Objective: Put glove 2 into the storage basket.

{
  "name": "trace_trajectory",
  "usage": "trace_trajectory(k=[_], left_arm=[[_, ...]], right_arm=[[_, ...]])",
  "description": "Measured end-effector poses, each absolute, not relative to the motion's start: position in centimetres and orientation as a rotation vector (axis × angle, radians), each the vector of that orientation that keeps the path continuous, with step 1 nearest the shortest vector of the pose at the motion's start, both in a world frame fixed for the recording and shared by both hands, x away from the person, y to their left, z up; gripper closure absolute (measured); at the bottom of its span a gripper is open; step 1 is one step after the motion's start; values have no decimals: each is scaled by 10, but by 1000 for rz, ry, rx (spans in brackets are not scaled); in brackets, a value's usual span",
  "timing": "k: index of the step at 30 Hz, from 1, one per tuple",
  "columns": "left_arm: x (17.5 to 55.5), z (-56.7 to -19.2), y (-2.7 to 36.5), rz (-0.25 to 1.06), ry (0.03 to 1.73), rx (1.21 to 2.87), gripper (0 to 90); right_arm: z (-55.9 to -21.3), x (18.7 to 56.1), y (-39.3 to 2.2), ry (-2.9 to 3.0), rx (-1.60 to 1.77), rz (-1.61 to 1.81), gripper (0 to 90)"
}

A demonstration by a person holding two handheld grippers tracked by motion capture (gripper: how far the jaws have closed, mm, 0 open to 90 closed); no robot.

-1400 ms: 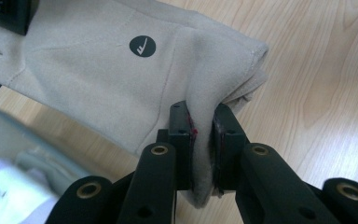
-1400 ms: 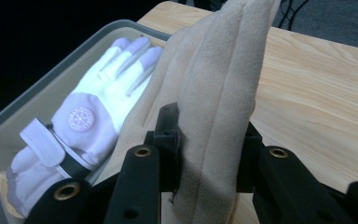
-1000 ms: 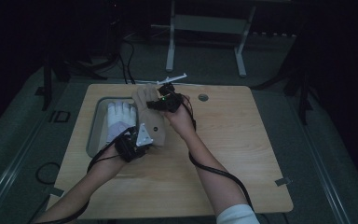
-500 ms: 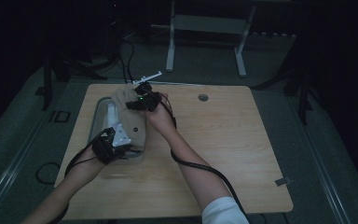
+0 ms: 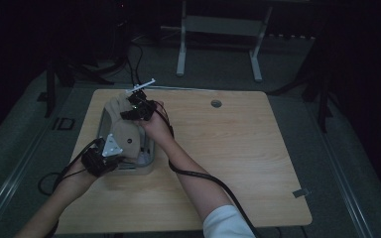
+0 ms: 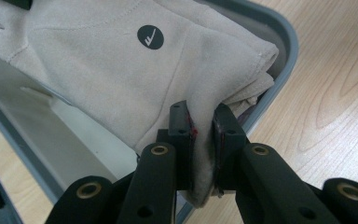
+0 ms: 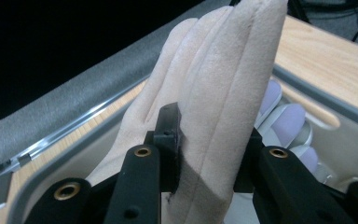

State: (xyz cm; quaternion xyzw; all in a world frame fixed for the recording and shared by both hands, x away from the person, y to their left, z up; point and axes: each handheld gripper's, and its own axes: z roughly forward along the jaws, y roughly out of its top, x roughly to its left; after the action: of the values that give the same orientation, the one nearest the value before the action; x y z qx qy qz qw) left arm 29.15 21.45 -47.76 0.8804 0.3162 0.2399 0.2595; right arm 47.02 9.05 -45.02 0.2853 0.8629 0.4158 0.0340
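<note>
A beige suede glove (image 5: 120,125) hangs stretched between my two grippers over a grey tray (image 5: 149,162) at the table's left. My left gripper (image 5: 105,157) is shut on the glove's cuff edge; in the left gripper view its jaws pinch the beige fabric (image 6: 121,88), which carries a round black logo (image 6: 150,37). My right gripper (image 5: 135,107) is shut on the glove's fingers; in the right gripper view the beige fingers (image 7: 214,74) stand up between the jaws. A pale lilac-white glove (image 7: 284,119) lies in the tray beneath.
The tray's grey rim (image 6: 286,51) rests on the light wooden table (image 5: 228,148), which has a round cable hole (image 5: 216,103) at the back. A metal frame (image 5: 218,44) stands on the dark floor beyond. Cables trail from both grippers.
Both grippers have carried the beige glove leftward and slightly down, so it now hangs over the tray and covers most of the pale glove inside.
</note>
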Motion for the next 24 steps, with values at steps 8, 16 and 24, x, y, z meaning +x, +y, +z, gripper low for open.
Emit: trace_trajectory(k=[8,16,24], left_arm=[[299,-486,212,626,867,2398,808],[311,-497,213,562,899,2400,807],[311,-497,212,545,901,2400,791]], right_arm=[[-480,481,92,2688,912,1183,700],[-493,487,91,2699,908,1159,691],[-482,484,85,2682,846,1152,502]])
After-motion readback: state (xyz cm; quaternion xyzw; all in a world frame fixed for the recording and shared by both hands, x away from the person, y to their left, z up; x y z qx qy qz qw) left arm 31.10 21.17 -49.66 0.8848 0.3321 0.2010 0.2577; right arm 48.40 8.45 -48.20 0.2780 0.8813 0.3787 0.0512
